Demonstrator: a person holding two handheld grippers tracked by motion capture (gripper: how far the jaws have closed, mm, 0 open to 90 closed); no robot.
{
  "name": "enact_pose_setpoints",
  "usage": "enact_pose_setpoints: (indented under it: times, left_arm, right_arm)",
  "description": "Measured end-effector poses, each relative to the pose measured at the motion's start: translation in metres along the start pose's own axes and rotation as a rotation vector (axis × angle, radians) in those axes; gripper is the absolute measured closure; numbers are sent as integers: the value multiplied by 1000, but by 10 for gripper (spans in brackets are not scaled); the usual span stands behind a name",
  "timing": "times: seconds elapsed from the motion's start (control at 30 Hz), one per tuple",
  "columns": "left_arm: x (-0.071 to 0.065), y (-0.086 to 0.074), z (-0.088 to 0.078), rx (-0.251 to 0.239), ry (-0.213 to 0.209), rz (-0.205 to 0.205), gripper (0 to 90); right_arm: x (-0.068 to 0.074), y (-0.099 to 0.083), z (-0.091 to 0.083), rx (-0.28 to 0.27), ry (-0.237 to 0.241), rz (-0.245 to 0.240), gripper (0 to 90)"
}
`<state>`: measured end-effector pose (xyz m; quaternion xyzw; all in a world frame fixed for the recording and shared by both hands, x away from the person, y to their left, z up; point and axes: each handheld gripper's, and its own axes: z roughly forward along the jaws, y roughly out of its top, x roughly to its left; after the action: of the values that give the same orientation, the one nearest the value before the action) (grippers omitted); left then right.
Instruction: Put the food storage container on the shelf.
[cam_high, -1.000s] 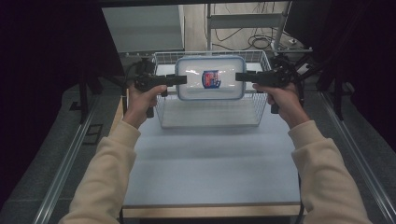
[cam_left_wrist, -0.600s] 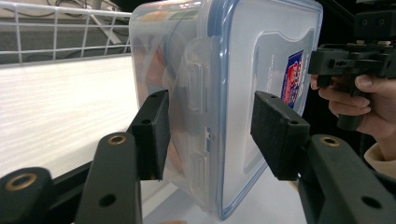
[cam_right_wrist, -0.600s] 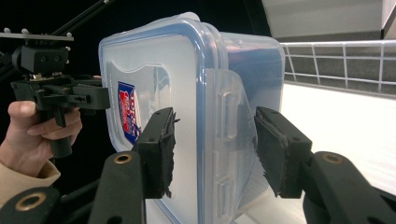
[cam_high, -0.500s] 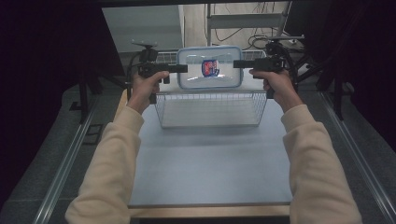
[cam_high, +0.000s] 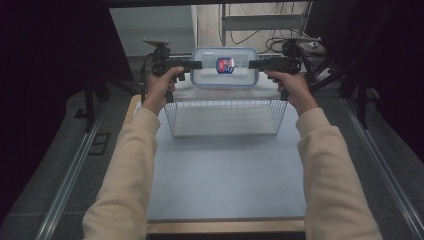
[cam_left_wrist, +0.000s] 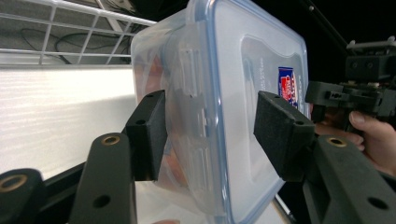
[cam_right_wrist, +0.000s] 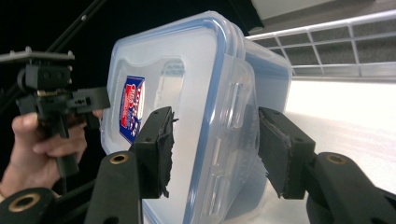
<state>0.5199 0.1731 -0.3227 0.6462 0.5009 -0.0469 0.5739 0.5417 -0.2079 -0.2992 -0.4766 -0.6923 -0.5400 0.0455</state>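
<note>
- Both hands are carrying the plastic box (cam_high: 224, 68) farther from the person, past the wire basket's (cam_high: 225, 119) far rim, since the earlier frames.
- Left gripper (cam_left_wrist: 212, 133) jaws, just widening, are straddling the box's end, one pad clearly off it.
- Right gripper (cam_right_wrist: 215, 149) is clamping the opposite end, loosening slightly.

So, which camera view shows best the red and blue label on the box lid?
The high view: the label faces the camera squarely on the lidded box. In the left gripper view it appears edge-on and narrow; in the right gripper view it appears slanted.
</note>
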Motion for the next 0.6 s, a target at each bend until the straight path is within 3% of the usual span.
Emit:
enact_pose_setpoints:
  times: [0.13,0.3,0.37,0.4,0.5,0.6]
  left_arm:
    - [5,1,3,-9,-10,-27,434]
    - [15,-1,12,-14,-24,-89,393]
    - [13,-1,13,-22,20,-67,385]
    - [12,-1,13,-25,22,-73,385]
    - [6,-2,10,-43,48,-46,362]
    - [-5,0,0,-101,83,-6,334]
  right_arm:
    - [-2,2,3,0,-14,58,470]
    - [-6,0,9,-43,-58,177,454]
    - [-6,-1,11,-60,-109,187,446]
    - [-5,-2,13,-64,-139,183,441]
    - [-1,-6,13,-98,-158,174,420]
    - [5,-9,8,-128,-164,150,392]
